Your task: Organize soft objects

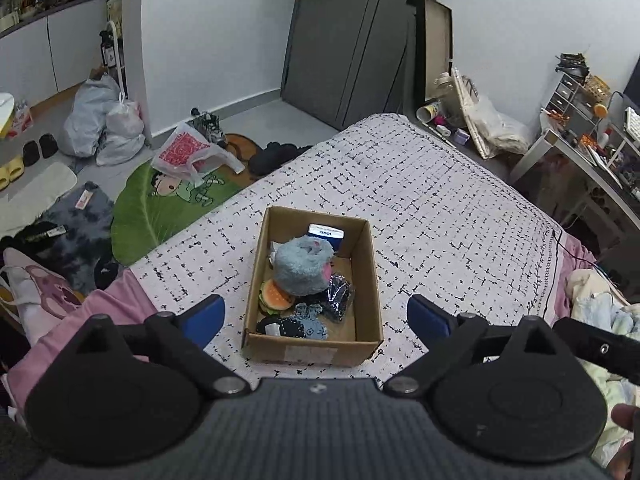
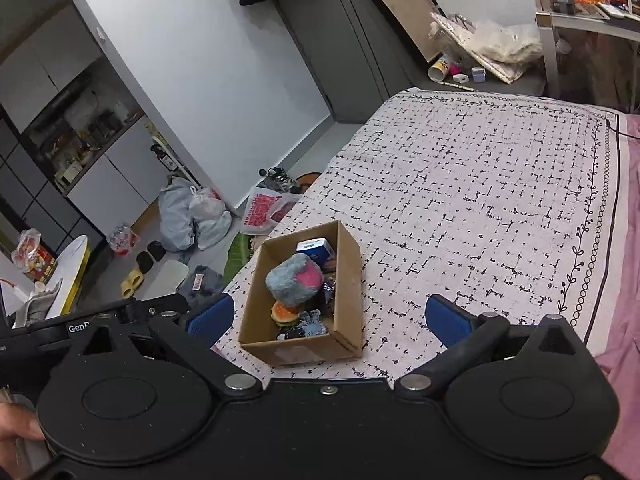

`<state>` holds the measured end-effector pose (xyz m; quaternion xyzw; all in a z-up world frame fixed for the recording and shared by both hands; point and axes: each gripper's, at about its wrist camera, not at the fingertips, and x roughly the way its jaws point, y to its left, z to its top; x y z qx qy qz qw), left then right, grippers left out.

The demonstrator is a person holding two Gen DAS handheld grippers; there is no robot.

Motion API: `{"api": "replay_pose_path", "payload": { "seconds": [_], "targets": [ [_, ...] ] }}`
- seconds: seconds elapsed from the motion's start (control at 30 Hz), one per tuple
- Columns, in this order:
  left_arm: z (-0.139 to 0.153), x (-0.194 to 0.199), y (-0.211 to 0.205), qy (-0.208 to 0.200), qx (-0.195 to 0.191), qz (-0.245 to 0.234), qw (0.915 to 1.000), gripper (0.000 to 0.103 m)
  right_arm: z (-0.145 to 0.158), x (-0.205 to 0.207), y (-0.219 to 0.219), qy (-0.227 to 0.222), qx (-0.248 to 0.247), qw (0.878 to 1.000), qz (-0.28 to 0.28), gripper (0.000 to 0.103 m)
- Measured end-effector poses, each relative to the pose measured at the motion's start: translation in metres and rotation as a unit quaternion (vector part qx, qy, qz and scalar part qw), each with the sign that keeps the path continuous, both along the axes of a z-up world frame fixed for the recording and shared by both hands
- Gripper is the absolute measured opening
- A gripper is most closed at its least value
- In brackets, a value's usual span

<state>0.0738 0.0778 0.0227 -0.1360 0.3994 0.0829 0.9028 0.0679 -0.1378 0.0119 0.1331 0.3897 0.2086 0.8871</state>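
A cardboard box (image 1: 364, 276) stands on the bed's white black-patterned blanket (image 1: 440, 200). In it lie a fluffy grey-blue plush (image 1: 302, 266) with pink patches, a burger toy (image 1: 274, 296), a blue knitted item (image 1: 310, 322), a dark wrapped item (image 1: 340, 292) and a blue-white tissue pack (image 1: 326, 234). My left gripper (image 1: 316, 316) is open and empty, held above the box's near end. In the right wrist view the box (image 2: 348, 280) with the plush (image 2: 294, 282) sits left of centre. My right gripper (image 2: 330, 318) is open and empty above the box's near right corner.
The floor left of the bed holds plastic bags (image 1: 104, 124), a green leaf rug (image 1: 160, 208), slippers and clothes. A cluttered desk (image 1: 592, 140) stands at the right. Pale bedding (image 1: 600, 312) lies at the bed's right. Pink sheet (image 2: 628, 280) borders the blanket.
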Motion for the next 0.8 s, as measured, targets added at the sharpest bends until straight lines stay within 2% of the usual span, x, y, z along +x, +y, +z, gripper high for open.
{"api": "replay_pose_path", "payload": {
  "seconds": [0.23,0.3,0.53,0.8],
  "targets": [
    [0.018,-0.021,0.001,-0.015,0.007,-0.007,0.9998,0.097,0.009,-0.022,-0.001,-0.003,-0.015,1.000,-0.013,0.103],
    [0.022,-0.026,0.000,-0.017,0.007,-0.012,0.9998,0.097,0.011,-0.028,-0.004,-0.003,-0.005,1.000,-0.012,0.103],
    [0.027,-0.045,-0.004,-0.018,0.007,-0.024,0.9995,0.097,0.016,-0.051,-0.012,0.001,0.011,1.000,-0.016,0.103],
    [0.030,-0.065,-0.017,-0.023,0.024,-0.032,0.9989,0.097,0.019,-0.073,-0.020,-0.004,0.003,0.999,-0.036,0.103]
  ]
}}
